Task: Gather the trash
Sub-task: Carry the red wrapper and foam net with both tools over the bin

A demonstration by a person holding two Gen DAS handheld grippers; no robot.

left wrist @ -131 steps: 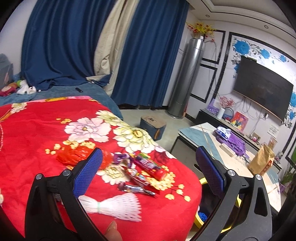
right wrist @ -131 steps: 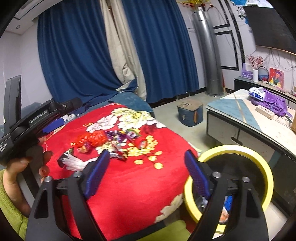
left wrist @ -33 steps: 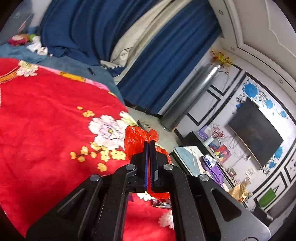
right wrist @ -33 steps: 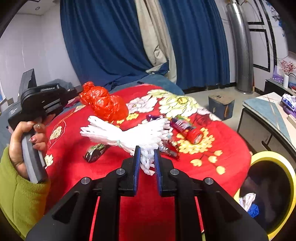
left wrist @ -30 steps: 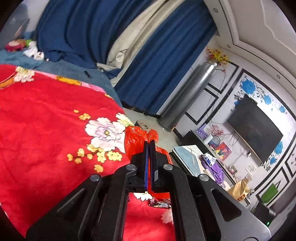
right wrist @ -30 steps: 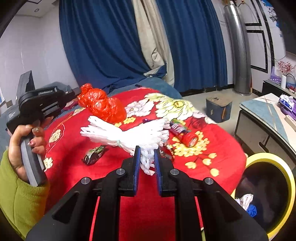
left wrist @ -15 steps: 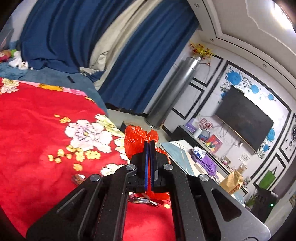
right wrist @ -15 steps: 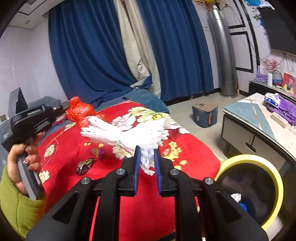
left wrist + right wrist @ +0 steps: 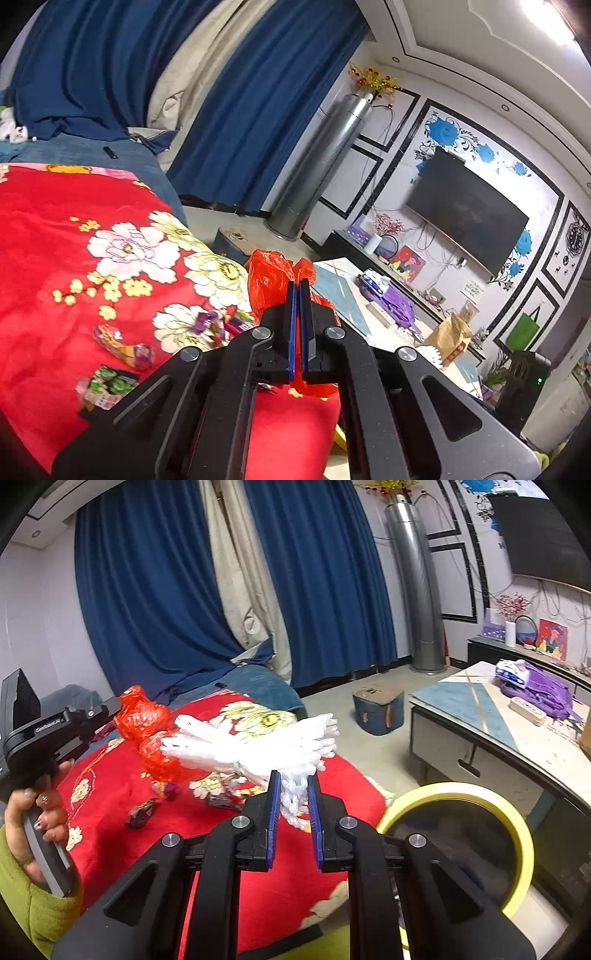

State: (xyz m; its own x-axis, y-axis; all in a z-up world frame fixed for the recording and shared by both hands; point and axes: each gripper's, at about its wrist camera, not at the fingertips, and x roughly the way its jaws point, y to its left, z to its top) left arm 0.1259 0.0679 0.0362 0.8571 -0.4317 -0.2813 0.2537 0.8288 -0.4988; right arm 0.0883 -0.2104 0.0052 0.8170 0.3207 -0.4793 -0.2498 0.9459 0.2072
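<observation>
Left gripper (image 9: 298, 295) clenched on red bag (image 9: 271, 280), above bed (image 9: 44, 229) | right gripper (image 9: 292, 794) clamps white foam net (image 9: 258, 746), near yellow bin (image 9: 454, 794) | bin rim clear only in right view; wrappers (image 9: 122, 347) on bed.

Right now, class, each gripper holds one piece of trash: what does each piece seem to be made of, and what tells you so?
Red bag in the left gripper: likely thin plastic film, glossy, crinkled, light glinting off it.
White bundle in the right gripper: probably foam netting, matte, with soft ribbed strands fanning from a tied middle; the exact material is unclear.
</observation>
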